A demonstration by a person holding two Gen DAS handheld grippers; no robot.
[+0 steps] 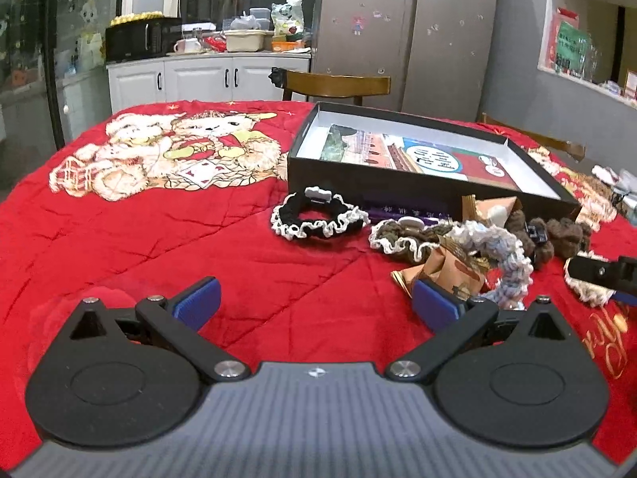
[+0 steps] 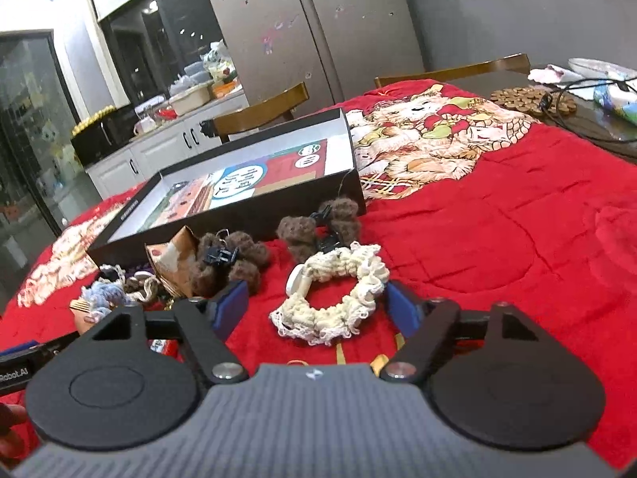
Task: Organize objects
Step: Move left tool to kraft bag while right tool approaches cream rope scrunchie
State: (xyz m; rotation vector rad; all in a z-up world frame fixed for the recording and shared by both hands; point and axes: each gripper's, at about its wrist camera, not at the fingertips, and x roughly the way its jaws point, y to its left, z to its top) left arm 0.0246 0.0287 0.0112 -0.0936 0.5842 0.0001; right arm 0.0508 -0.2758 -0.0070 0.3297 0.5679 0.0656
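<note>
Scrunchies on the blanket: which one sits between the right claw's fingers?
The cream scrunchie with the white tag, alone on the red blanket; the black-and-white one lies far left by the box.

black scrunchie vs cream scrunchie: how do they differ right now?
Colour: the black scrunchie is black with white frilled edging; the cream scrunchie is cream throughout.
Place: the black scrunchie lies alone near the box, clear of both grippers; the cream scrunchie lies between the fingers of the right gripper.
Shared: both are crocheted rings with a small tag, flat on the red blanket.
</note>
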